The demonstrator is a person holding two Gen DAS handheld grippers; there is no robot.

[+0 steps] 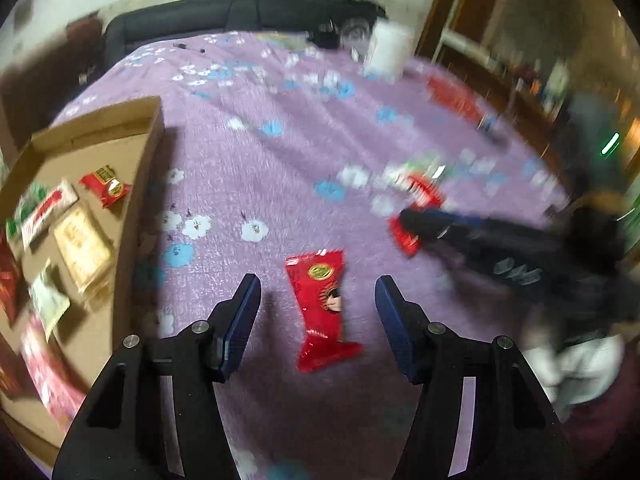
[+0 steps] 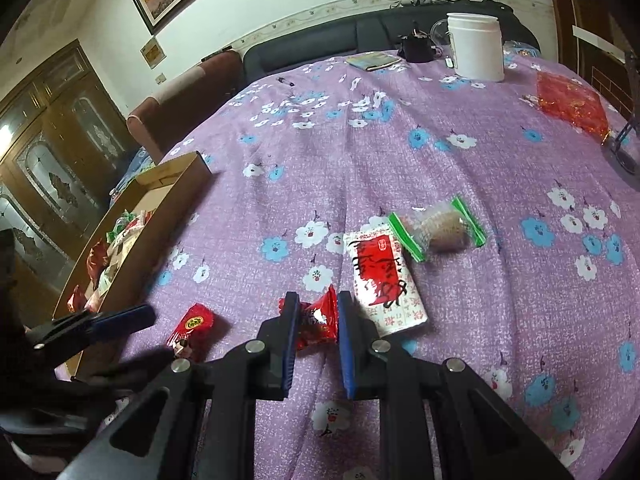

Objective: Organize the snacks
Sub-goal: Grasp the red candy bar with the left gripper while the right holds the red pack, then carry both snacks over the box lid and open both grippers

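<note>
My left gripper is open, just above a red snack packet that lies between its fingers on the purple flowered cloth; the same packet shows in the right wrist view beside the left gripper. My right gripper is shut on a small red candy packet low over the cloth; it also shows in the left wrist view. A white-and-red packet and a clear green-edged cookie packet lie just beyond. The cardboard box at left holds several snacks.
A white jar, a dark object and a flat packet stand at the far edge by a dark sofa. A red mesh bag lies at the far right. The box sits at the table's left edge.
</note>
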